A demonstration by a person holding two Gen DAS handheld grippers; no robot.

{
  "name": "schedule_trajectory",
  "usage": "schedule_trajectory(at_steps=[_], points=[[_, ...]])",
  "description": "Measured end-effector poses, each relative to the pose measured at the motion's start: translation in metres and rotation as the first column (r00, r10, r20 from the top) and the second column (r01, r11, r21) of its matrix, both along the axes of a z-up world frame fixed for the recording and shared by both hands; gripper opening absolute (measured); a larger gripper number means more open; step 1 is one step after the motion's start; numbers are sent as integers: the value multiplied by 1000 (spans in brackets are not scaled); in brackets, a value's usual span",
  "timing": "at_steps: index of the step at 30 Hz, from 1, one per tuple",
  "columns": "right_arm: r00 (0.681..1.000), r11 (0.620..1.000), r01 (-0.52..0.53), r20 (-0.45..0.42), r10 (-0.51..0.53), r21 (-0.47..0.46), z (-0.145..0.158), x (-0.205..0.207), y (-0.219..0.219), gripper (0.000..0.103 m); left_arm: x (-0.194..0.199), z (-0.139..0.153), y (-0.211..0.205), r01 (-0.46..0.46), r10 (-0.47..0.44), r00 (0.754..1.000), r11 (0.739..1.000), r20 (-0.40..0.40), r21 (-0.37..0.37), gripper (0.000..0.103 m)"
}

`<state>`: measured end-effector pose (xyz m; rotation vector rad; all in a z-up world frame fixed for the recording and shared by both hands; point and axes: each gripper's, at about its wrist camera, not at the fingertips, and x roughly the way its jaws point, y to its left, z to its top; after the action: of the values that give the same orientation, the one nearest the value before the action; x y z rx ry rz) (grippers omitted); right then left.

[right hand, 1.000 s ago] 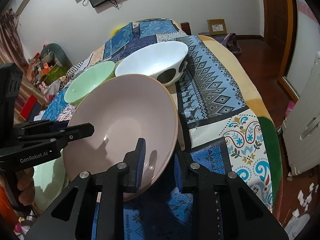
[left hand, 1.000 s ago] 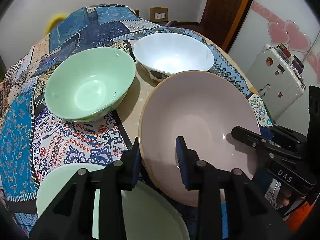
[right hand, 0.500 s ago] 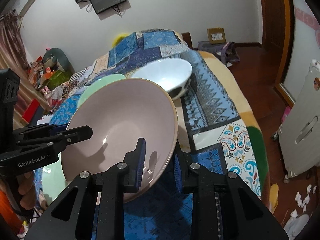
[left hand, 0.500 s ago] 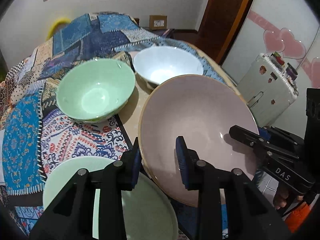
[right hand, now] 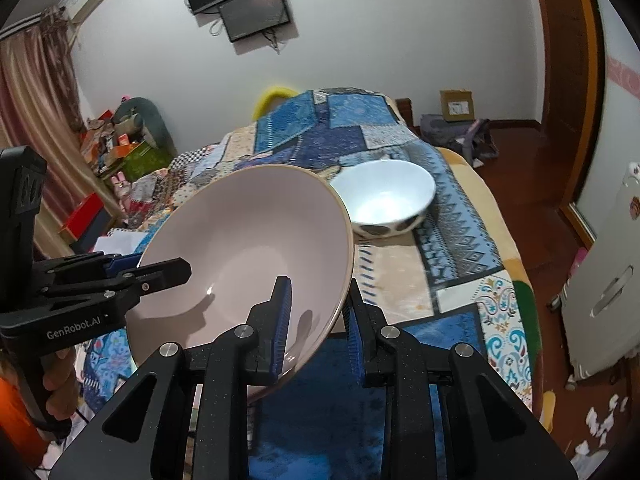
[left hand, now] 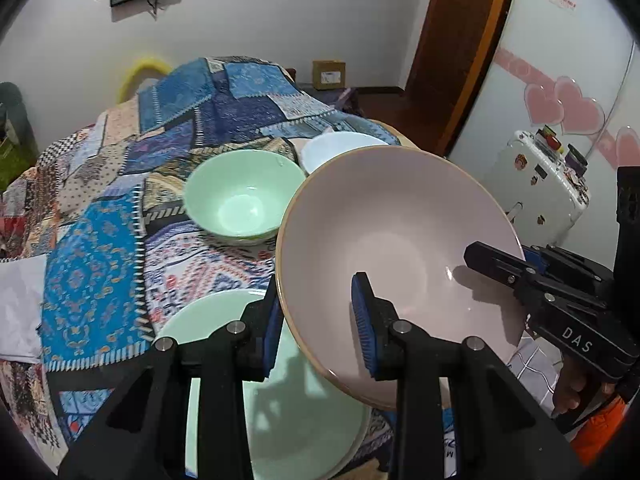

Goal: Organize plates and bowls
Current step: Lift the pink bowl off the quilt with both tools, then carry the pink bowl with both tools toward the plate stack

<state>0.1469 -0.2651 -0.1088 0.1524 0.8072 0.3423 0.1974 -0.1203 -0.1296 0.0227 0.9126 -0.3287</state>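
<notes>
Two-handed carry of a pink bowl (left hand: 396, 264) above a table covered in a patchwork cloth (left hand: 92, 264). The left gripper (left hand: 318, 320) is clamping the bowl's near-left rim, one pad inside the wall and one outside; the right gripper (right hand: 316, 316) is clamping the opposite rim in the same fashion. The bowl is hanging clear of the cloth, tilted so that its opening is facing the person, and it is spanning the gap between the two grippers, its widest line running from one claw to the other.

The relation governing the coming move is judged to be the one between the pink bowl and the dishes lying under and beyond it. A pale green plate (left hand: 304, 420) is sitting directly below the bowl, at the near edge. A green bowl (left hand: 244, 196) is resting farther off and to the left, nearer the left gripper. A white bowl (right hand: 386, 198) is resting farther off and to the right, nearer the right gripper, partly hidden behind the pink rim in the left wrist view. Which dish is the intended resting place cannot be told.
</notes>
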Motion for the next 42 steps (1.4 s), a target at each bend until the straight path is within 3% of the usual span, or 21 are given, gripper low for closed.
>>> schedule_trajectory(at_steps=[11,22,34,42], points=[[996,997,-81,29,81,3,11,-10,50,23,-38,27,55,-72,73,995,997,63,-14,33],[982,982,-188,32,188,14,10,-14,106,23,-69,36,118,-179,179,980,984,85,-11,33],[954,955,-298,24,297,12,7,-22,163,23,-98,33,179,-271,269,959,962,87,23,33],[933,933,-360,-15,360,5,-6,-21,200,23,-111,15,216,-322,319,946,946,53,43,33]])
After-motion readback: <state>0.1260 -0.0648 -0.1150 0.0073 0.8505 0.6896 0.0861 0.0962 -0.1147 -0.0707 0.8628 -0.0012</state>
